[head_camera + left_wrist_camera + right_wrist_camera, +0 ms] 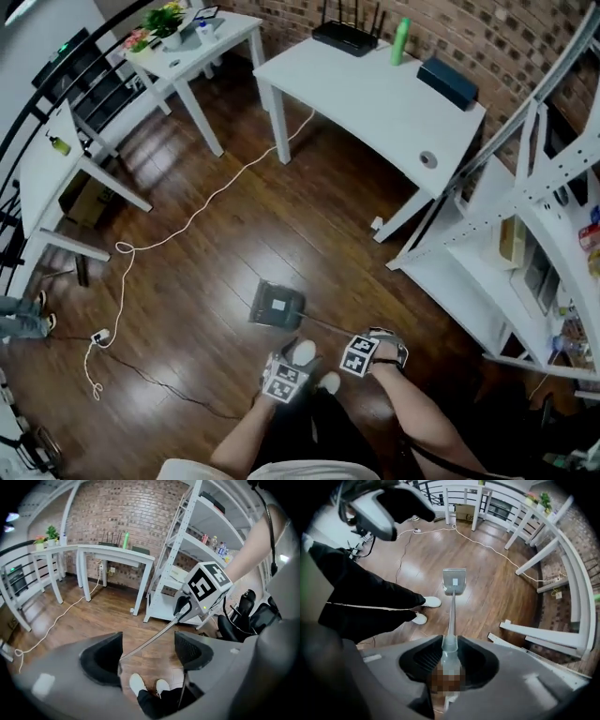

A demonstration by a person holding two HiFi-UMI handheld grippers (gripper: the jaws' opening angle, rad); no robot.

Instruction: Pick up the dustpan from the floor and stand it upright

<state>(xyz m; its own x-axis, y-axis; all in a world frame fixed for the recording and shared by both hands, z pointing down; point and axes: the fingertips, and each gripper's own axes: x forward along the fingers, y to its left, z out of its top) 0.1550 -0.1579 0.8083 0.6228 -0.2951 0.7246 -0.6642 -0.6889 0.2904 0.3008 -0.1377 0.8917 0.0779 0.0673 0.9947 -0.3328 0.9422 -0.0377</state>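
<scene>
The grey dustpan (277,305) is low at the wooden floor in front of the person's shoes; whether it touches the floor I cannot tell. In the right gripper view its pan (454,581) sits at the far end of a long thin handle (451,616). My right gripper (449,656) points straight down, shut on the handle's grey top end. In the head view it shows as a marker cube (366,354). My left gripper (147,644) is open. The handle (154,638) slants through its gap, near the left jaw and not clamped. The left gripper (286,375) is also in the head view.
The white shelving rack (506,234) stands close on the right. A white table (375,94) is ahead by the brick wall, and another table (192,47) stands at the far left. A white cable (187,220) trails across the floor. The person's white shoes (426,609) are beside the handle.
</scene>
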